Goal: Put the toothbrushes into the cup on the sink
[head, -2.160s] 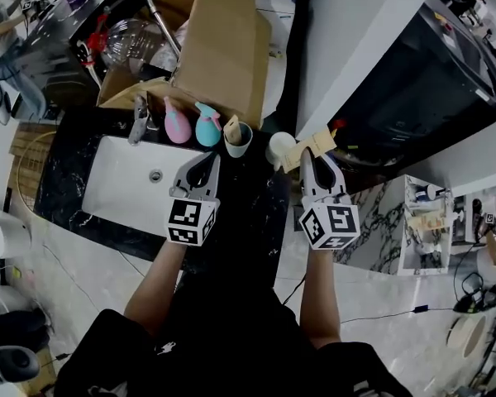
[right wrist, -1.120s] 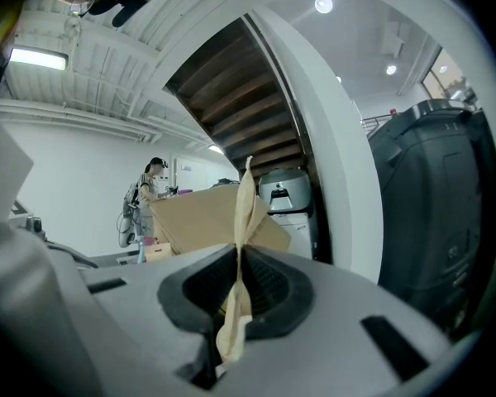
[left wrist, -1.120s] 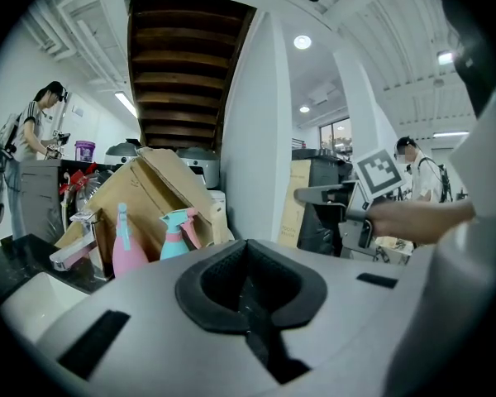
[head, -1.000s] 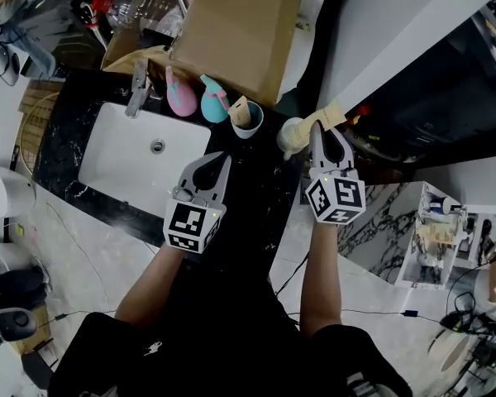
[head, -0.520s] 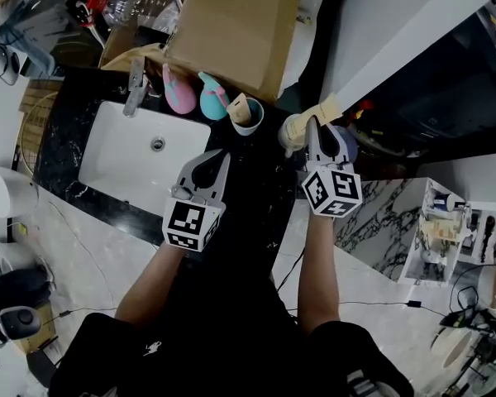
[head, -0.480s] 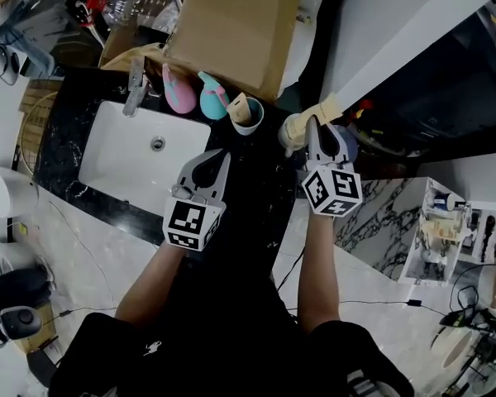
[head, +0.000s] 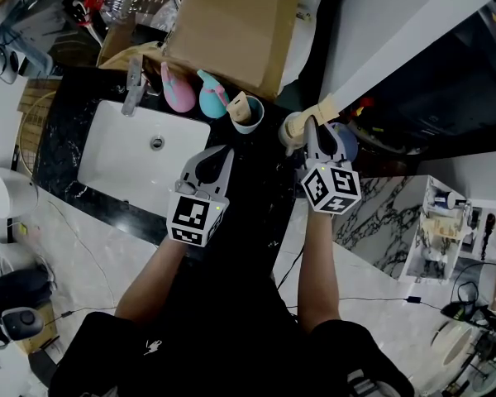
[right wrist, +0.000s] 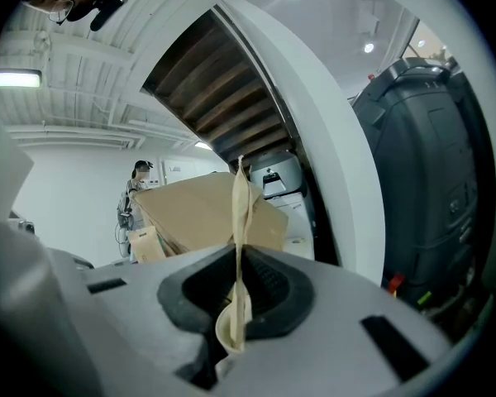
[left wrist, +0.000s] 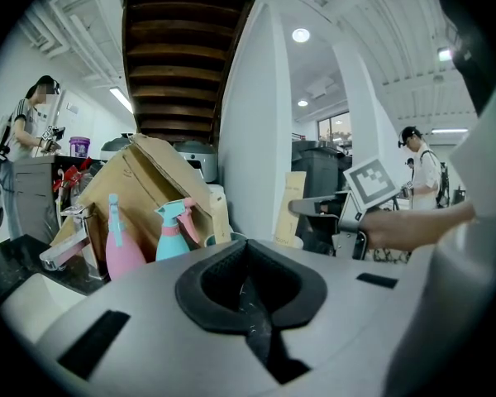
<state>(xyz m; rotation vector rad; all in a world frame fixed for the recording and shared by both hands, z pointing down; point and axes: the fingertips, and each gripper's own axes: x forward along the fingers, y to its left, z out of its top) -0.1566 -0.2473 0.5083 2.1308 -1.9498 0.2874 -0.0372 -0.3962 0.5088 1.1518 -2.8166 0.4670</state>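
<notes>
Now my right tongs point(head: 314, 132) are closed on a flat beige toothbrush packet point(head: 326, 109). In the right gripper view this packet point(right wrist: 240, 213) stands upright and edge-on between the two pads, and its upper end rises above them. In the head view a cream cup point(head: 293, 131) stands on the black worktop point(head: 256, 180) just beside the tips of the right tongs, on their left. I cannot tell whether the packet reaches into this cup.

My left tongs point(head: 208, 165) are fully together with nothing between them, which the left gripper view point(left wrist: 248, 259) confirms. They hover over the worktop at the right edge of the white sink point(head: 116, 168).

Behind the sink a light blue cup point(head: 249, 121) holds a second beige packet point(head: 237, 106). To its left stand a teal spray bottle point(head: 210, 99), a pink spray bottle point(head: 177, 93) and the faucet point(head: 133, 77), with a cardboard box point(head: 231, 23) behind them.
</notes>
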